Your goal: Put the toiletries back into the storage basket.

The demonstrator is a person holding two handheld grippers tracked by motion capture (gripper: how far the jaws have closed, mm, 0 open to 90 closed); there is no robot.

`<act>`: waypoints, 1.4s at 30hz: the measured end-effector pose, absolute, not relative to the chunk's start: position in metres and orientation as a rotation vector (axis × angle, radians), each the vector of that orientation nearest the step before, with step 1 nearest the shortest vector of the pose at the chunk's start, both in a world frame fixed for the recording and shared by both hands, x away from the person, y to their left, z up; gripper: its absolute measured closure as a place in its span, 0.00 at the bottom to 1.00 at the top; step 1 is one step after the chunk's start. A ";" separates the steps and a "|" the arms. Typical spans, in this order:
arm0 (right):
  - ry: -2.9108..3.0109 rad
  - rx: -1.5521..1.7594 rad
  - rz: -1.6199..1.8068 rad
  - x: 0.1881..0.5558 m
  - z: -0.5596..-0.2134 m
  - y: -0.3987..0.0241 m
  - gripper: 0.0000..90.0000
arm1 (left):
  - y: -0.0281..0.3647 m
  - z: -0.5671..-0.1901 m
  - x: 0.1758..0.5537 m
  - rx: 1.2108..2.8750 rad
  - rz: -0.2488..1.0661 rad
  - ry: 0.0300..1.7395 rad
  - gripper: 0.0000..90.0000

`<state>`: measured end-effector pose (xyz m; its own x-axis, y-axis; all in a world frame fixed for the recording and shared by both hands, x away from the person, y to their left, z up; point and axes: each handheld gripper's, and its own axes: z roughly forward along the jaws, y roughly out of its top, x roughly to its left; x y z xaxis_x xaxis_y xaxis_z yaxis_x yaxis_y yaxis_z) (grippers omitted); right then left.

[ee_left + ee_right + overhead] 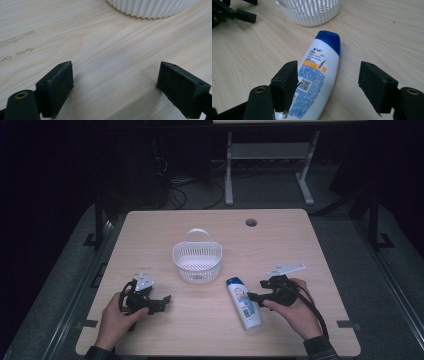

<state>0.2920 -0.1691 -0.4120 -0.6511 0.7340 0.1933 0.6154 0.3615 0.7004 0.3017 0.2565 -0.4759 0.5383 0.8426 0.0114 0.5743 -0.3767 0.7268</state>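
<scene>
The shampoo bottle (243,303) lies flat on the pale wood-grain worktop (285,240), just in front of the white basket (197,262), its blue cap pointing toward the basket. Judging by this layout, the work in hand is getting the bottle into the basket, and it is at an early stage: the basket holds nothing that can be seen, the bottle is not lifted, and the grasp, carry and release all appear left to do.

The right tool (332,87) has its jaws spread wide, and no pad presses on the bottle; in the right gripper view the bottle's lower body lies partly between the jaws, close beside the left-hand pad, with bare wood in front of the other. The left tool (115,86) rests near the worktop's front left part, its jaws also spread, with nothing but bare wood between them and the basket's ribbed wall ahead.

The bottle is smooth, glossy white plastic, a flattened oval in section that tapers to a rounded blue flip cap, with a printed label carrying blue text, an orange band and a small square code. The basket is round, moulded from thin plastic, its wall made of close vertical ribs with slots and an arched handle standing upright over it. The tool pads are matte black, blocky and slightly rough-edged.
</scene>
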 end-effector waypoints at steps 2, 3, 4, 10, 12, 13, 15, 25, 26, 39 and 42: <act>2.456 1.233 1.162 0.294 -0.410 -0.167 0.34 | 0.257 -0.476 0.302 2.095 0.506 1.141 0.14; 2.452 1.246 1.163 0.295 -0.410 -0.166 0.34 | 0.257 -0.476 0.302 2.095 0.506 1.141 0.14; 2.450 1.246 1.163 0.297 -0.409 -0.165 0.34 | 0.257 -0.476 0.302 2.095 0.505 1.141 0.14; 2.451 1.275 1.152 0.304 -0.405 -0.155 0.33 | 0.257 -0.476 0.302 2.097 0.505 1.141 0.14; 2.450 1.278 1.151 0.307 -0.404 -0.151 0.33 | 0.257 -0.476 0.302 2.097 0.505 1.141 0.14; 2.451 1.279 1.144 0.310 -0.403 -0.147 0.33 | 0.257 -0.476 0.302 2.096 0.505 1.141 0.14; 2.452 1.286 1.139 0.311 -0.403 -0.146 0.33 | 0.257 -0.476 0.302 2.096 0.505 1.141 0.14; 2.469 1.338 1.045 0.323 -0.411 -0.126 0.31 | 0.256 -0.476 0.302 2.091 0.506 1.142 0.14; 2.473 1.340 1.033 0.325 -0.412 -0.124 0.31 | 0.256 -0.476 0.302 2.091 0.506 1.142 0.14; 2.501 1.380 0.926 0.334 -0.427 -0.108 0.30 | 0.257 -0.476 0.302 2.094 0.506 1.141 0.14; 2.512 1.384 0.899 0.336 -0.432 -0.105 0.29 | 0.257 -0.476 0.302 2.094 0.506 1.141 0.14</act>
